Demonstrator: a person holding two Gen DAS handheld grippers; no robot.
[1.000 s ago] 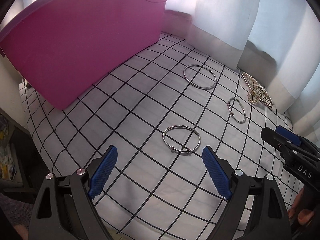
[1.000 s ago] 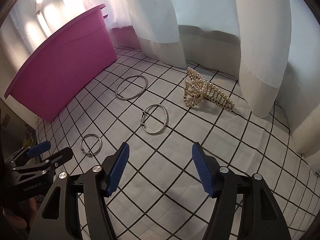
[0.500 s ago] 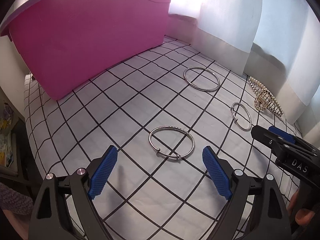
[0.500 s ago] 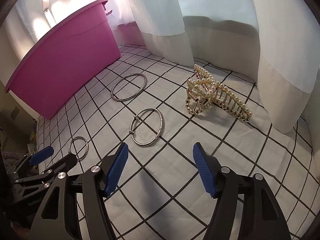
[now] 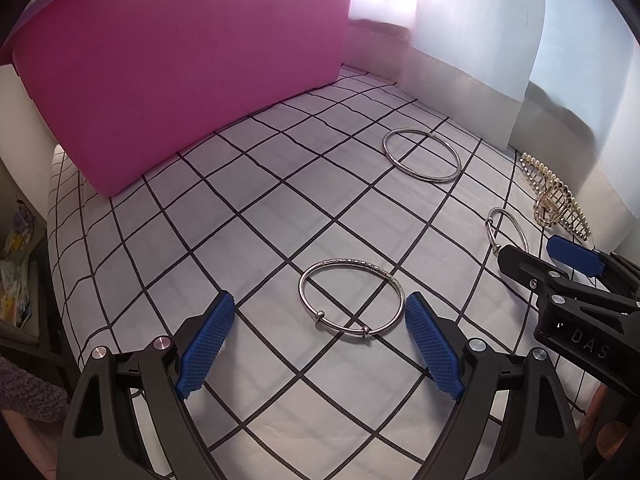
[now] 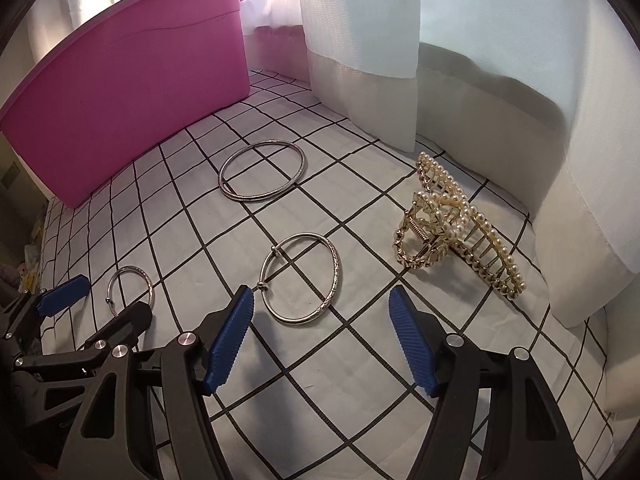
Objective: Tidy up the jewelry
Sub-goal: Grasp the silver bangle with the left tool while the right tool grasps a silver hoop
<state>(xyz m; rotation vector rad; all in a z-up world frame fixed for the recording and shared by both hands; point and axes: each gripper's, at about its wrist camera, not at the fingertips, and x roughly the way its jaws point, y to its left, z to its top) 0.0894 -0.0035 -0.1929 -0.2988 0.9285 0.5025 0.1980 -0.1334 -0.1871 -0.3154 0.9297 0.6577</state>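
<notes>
Middle bangle (image 5: 506, 229) — near edge behind right gripper (image 5: 560, 264)

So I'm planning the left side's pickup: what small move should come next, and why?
Probably ease the left gripper forward and down over the beaded bangle. Its jaws stand open and empty, and the bangle lies flat on the grid cloth just ahead, between the fingers, apart from the other rings.

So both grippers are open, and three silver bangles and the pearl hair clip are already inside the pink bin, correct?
Not quite. Both grippers are open, but the three silver bangles and the pearl hair clip lie on the checked cloth, outside the pink bin. The right wrist view shows all four.
</notes>
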